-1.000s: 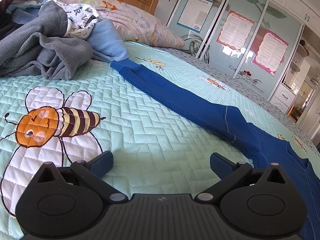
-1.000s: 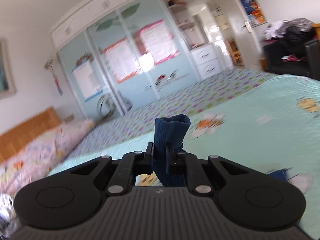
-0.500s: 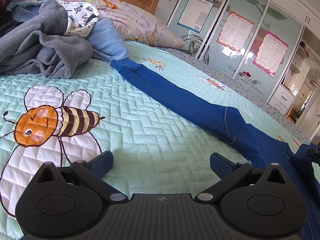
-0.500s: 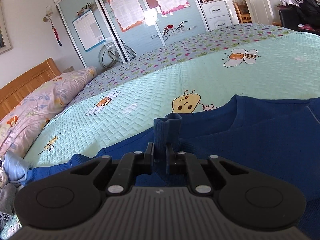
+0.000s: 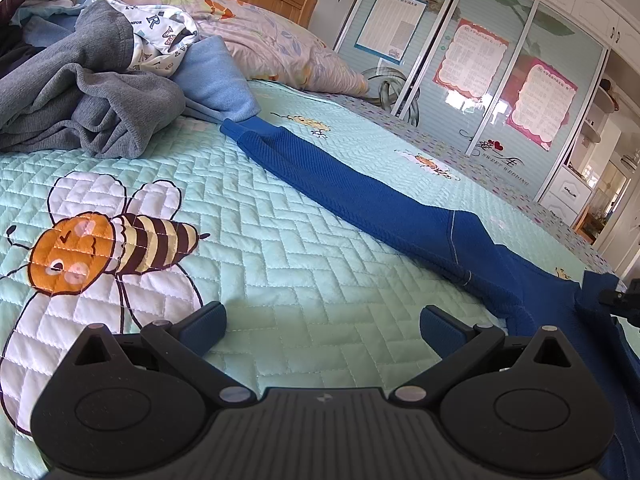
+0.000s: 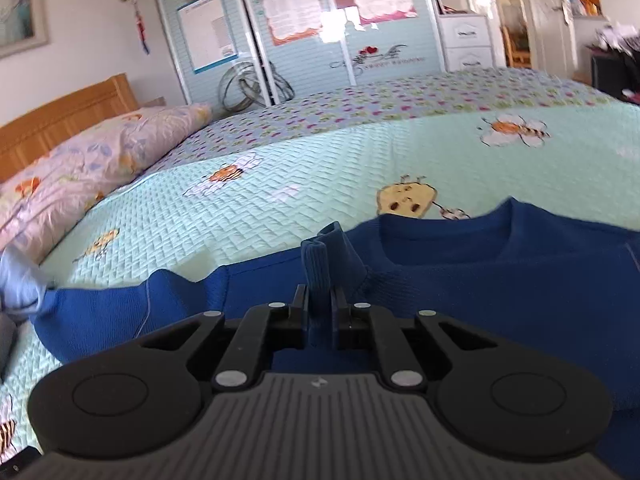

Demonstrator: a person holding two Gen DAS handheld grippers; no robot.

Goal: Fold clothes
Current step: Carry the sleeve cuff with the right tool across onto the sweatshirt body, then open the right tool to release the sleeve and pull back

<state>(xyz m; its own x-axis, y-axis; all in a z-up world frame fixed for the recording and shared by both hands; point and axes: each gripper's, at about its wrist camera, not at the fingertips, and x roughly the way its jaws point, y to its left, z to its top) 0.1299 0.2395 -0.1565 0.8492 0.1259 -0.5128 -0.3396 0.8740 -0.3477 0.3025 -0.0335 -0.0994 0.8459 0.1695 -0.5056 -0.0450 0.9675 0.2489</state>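
On the bed [image 5: 320, 264], the left view shows the left tool [image 5: 322, 320] hanging open and empty, the blue sweater [image 5: 360, 200] with one sleeve stretched toward 11 o'clock. In the right view, the right tool [image 6: 320, 304] pinches a ribbed cuff [image 6: 320, 264] over the sweater's chest below the collar, so a sleeve fold seems in hand; next, probably lay it flat and let go.

The wardrobe door [image 5: 404, 20] carries "LOVE" above a chart; another door [image 5: 500, 160] reads "SWEET WEDDING". A white printed garment [image 5: 160, 36] shows scattered letters such as "R" and "W".
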